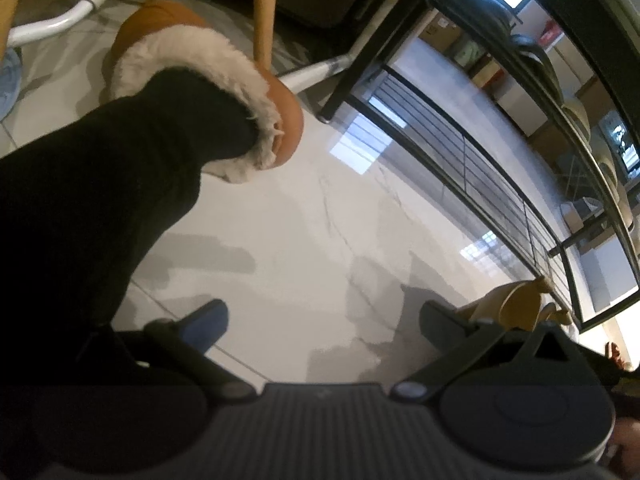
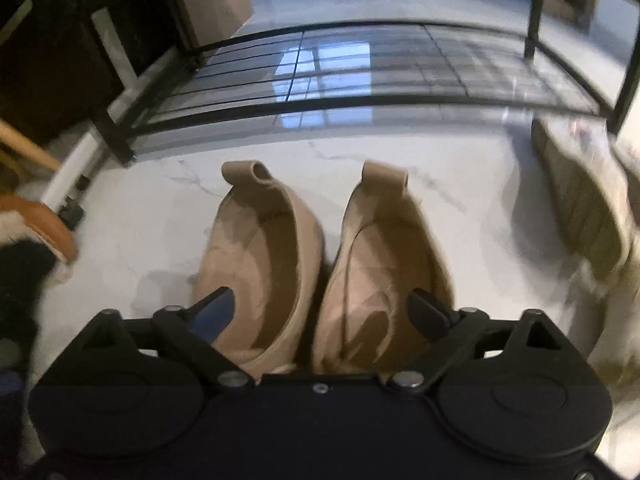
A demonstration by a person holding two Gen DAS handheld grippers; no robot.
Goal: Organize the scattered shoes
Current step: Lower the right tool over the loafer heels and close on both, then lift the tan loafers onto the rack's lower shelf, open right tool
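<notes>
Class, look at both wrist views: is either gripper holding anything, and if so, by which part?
Nothing is held. The left gripper is open over bare floor; the right gripper has open jaws straddling the pair of beige shoes, not gripping them.

two shoes [image 2: 320, 272] side by side on floor [image 2: 460, 168]; rack [image 2: 360, 100] behind; slipper [image 2: 48, 232] left

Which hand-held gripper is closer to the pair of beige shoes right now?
Right. The right hand-held gripper is open straddling the beige shoes; the left hand-held gripper is open over bare floor with a beige shoe just off its side.
</notes>
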